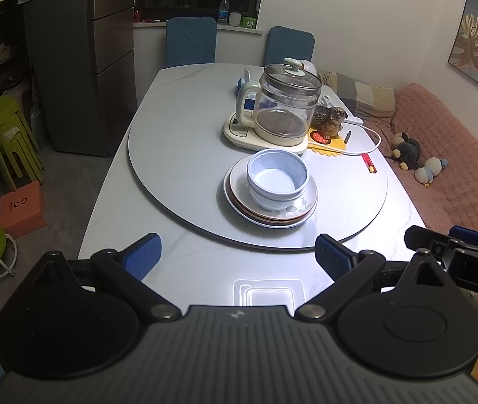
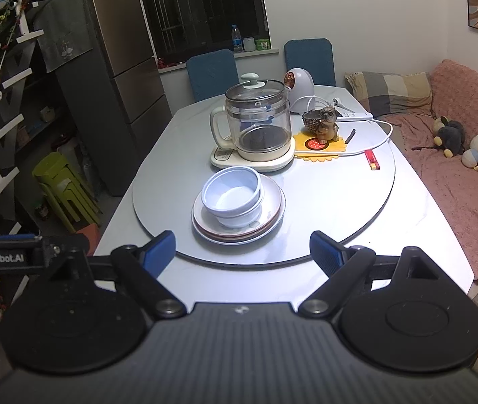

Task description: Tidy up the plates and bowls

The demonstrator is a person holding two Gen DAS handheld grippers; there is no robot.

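Jaws first: my left gripper (image 1: 239, 257) stands wide with nothing between its ribbed blue pads (image 1: 144, 252), and my right gripper (image 2: 244, 252) is just as wide and just as empty. Both hang over the near edge of the table (image 1: 121, 208), pointing down and forward at the dishes.

Those dishes already sit together on the round turntable (image 2: 340, 208), well apart from my pads: two pale blue bowls (image 2: 232, 193) nested one inside the other, resting on a stack of plates (image 2: 272, 215). The bowls look like smooth, straight-walled plastic or melamine; the plates are glazed, shallow and wide-rimmed, one edged in reddish brown.

I judge the stacking is done or close to it, with no grasp in hand. If the pile must be shifted, the next move calls for reaching forward and closing on a plate rim without tipping the bowls.

Just behind stands a glass kettle (image 2: 255, 124) on its cream base, close enough to knock.
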